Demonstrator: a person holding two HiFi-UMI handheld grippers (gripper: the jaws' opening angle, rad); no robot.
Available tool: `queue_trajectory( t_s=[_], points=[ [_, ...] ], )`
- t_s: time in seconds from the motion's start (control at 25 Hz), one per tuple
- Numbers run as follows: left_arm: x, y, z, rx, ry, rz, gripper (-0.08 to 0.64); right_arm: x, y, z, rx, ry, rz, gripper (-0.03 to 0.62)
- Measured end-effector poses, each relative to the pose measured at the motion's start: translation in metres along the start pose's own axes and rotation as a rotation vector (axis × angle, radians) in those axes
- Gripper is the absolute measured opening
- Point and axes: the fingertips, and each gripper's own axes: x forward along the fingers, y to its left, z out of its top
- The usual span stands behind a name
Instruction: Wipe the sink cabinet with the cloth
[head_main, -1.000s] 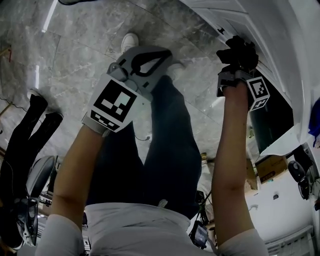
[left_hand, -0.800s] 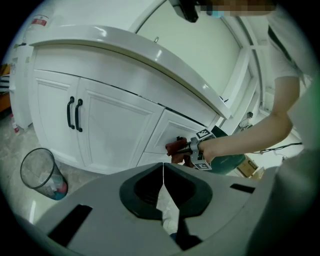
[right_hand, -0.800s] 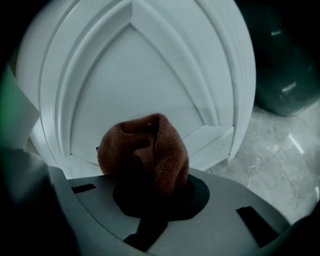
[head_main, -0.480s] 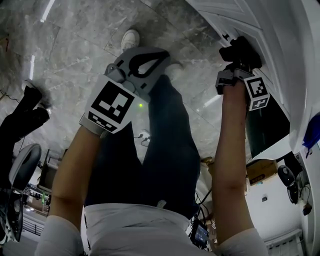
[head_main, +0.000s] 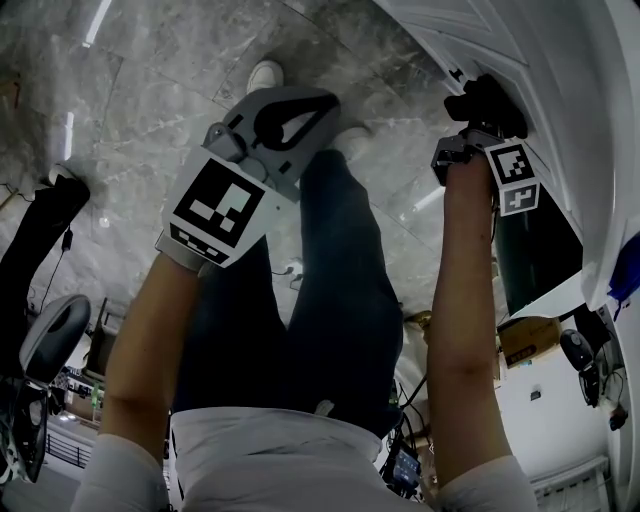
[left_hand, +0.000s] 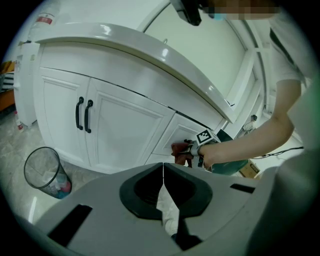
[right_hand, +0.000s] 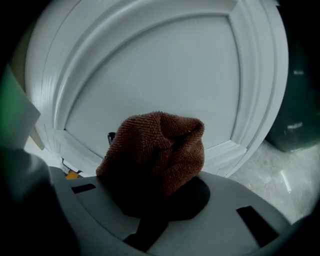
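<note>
Cabinet (left_hand: 125, 130), white, with black door handles; a clear bin (left_hand: 47, 172) stands on the floor beside it; left tongs (left_hand: 163, 172) hang well apart from it, tips closed together on nothing; right tongs (right_hand: 160, 187) are clenched on the brown cloth (right_hand: 160, 145), bunched at a cabinet panel.

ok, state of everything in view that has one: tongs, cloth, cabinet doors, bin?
Left tongs: shut, empty.
Right tongs: shut on the cloth.
Cloth: bunched up, held at a door panel of the sink cabinet.
Double doors: closed.
Waste bin: upright, a little litter at the bottom.
</note>
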Motion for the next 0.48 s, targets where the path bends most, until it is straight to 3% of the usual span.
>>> queue_trajectory(
  t_s=[0.12,0.28,0.48],
  points=[
    [0.001,-0.001,-0.004,-0.015,0.006,0.004,0.012,0.004,-0.006,-0.007,-0.037,0.051,0.006,0.043],
    [0.003,-0.002,-0.007,-0.015,0.015,0.002,0.012,0.022,-0.025,-0.025,0.035,0.112,-0.034,0.043],
    [0.002,-0.001,-0.005,-0.021,0.009,0.014,0.012,0.037,-0.035,-0.032,0.065,0.063,-0.044,0.043]
  ],
)
